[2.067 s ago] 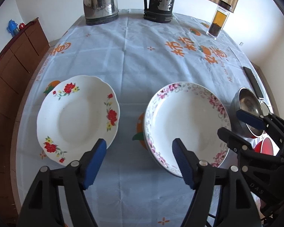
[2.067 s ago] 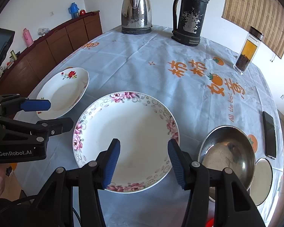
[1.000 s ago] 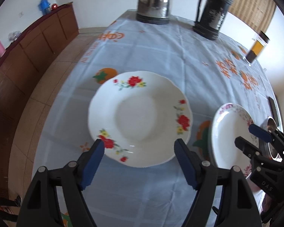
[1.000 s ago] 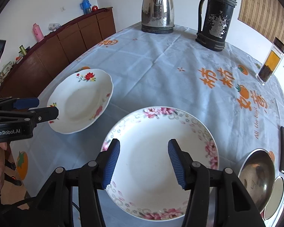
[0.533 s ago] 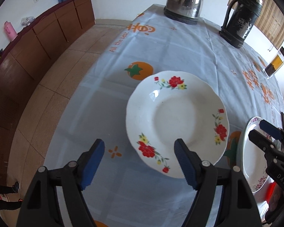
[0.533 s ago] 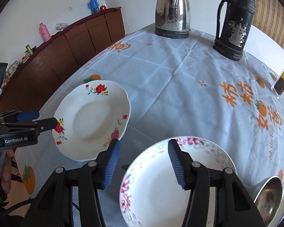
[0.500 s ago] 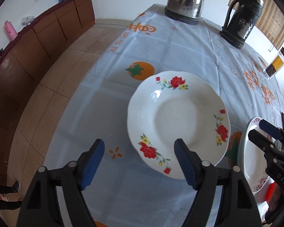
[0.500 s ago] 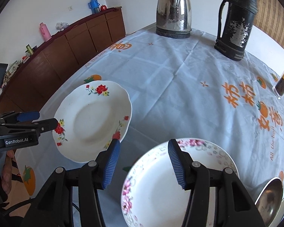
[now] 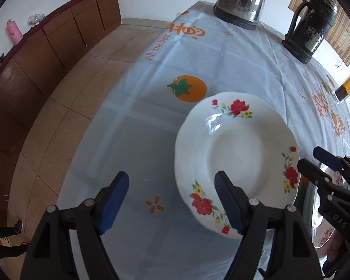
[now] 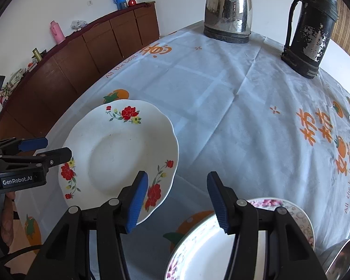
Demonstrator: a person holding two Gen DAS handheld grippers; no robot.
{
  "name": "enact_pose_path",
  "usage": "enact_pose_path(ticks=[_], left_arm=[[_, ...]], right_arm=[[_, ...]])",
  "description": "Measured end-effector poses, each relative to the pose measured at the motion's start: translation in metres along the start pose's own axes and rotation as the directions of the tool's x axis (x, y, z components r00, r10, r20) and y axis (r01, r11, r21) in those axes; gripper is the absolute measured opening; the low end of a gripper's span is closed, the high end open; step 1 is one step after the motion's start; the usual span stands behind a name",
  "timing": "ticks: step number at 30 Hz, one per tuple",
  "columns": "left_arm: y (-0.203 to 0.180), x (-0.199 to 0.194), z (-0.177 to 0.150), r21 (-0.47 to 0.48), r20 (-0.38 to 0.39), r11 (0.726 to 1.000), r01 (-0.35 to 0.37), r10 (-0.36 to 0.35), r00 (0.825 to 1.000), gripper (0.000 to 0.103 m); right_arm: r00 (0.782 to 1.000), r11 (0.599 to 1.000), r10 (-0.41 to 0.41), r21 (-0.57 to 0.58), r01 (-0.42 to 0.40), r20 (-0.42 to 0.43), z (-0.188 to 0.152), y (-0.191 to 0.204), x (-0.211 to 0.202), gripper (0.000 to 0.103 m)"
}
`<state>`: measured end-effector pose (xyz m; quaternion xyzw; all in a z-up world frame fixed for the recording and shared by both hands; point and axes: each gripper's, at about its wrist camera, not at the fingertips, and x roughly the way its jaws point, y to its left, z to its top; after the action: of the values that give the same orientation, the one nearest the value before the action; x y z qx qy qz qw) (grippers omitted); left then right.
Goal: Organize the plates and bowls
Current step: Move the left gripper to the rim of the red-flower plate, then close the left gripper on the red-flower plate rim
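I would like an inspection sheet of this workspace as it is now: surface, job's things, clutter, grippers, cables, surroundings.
Surface: table under a pale blue tablecloth with orange fruit prints and lettering.
Job's things: white scalloped plate with red flowers lies flat; pink-flowered round plate beside it; steel bowl at the right edge, partly out of view.
Clutter: steel electric kettle, worn black thermos, glass tea bottle at the far side.
Grippers: left gripper open, at the red-flowered plate's near rim, not gripping; right gripper open, between the two plates.
Cables: nothing seen.
Surroundings: brown wooden sideboard, tiled floor, bamboo blind.
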<state>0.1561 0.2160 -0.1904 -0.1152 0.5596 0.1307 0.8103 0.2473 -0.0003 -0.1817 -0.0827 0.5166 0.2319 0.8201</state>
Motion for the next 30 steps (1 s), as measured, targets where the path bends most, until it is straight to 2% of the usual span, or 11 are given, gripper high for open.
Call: enact_pose_path(ticks=[3,5,9,13,20,23,25,27,29,30], left_arm=[[0.000,0.003,0.001,0.005,-0.003,1.000,0.003,-0.003,1.000,0.077],[0.000,0.005,0.002,0.008,-0.005,1.000,0.009,-0.009,1.000,0.077],[-0.002,0.009,0.005,0.014,-0.010,1.000,0.019,-0.019,1.000,0.077],[-0.004,0.013,0.006,0.020,-0.015,0.999,0.025,-0.025,1.000,0.077],[-0.009,0.017,0.008,0.027,-0.016,0.999,0.023,-0.023,1.000,0.077],[-0.010,0.018,0.009,0.029,-0.021,0.999,0.022,-0.021,1.000,0.073],[-0.009,0.020,0.008,0.025,-0.028,0.999,0.022,-0.022,0.999,0.065],[-0.009,0.023,0.007,0.018,-0.046,0.999,0.032,-0.031,0.998,0.036],[-0.009,0.024,0.005,0.008,-0.060,0.998,0.068,-0.067,0.996,0.025],[-0.012,0.023,0.005,0.016,-0.058,0.998,0.057,-0.056,0.997,0.025]], right_arm=[[1.000,1.000,-0.005,-0.007,0.005,-0.008,0.002,0.002,0.006,0.054],[1.000,1.000,-0.008,-0.013,0.007,-0.017,0.002,0.004,0.010,0.047],[0.999,1.000,-0.016,-0.017,0.016,-0.028,0.003,0.005,0.016,0.046],[0.999,1.000,-0.019,-0.016,0.018,-0.038,0.004,0.003,0.020,0.040],[0.999,1.000,-0.006,-0.016,0.005,-0.043,0.005,0.003,0.023,0.039],[0.999,1.000,0.005,-0.027,-0.006,-0.047,0.005,0.006,0.025,0.034],[0.999,0.999,0.007,-0.046,-0.009,-0.047,0.005,0.011,0.026,0.029],[0.999,0.998,-0.005,-0.060,0.003,-0.043,0.004,0.015,0.026,0.026],[0.999,0.998,-0.006,-0.057,0.004,-0.043,0.004,0.015,0.026,0.026],[0.999,0.998,-0.008,-0.060,0.006,-0.044,0.004,0.015,0.025,0.026]])
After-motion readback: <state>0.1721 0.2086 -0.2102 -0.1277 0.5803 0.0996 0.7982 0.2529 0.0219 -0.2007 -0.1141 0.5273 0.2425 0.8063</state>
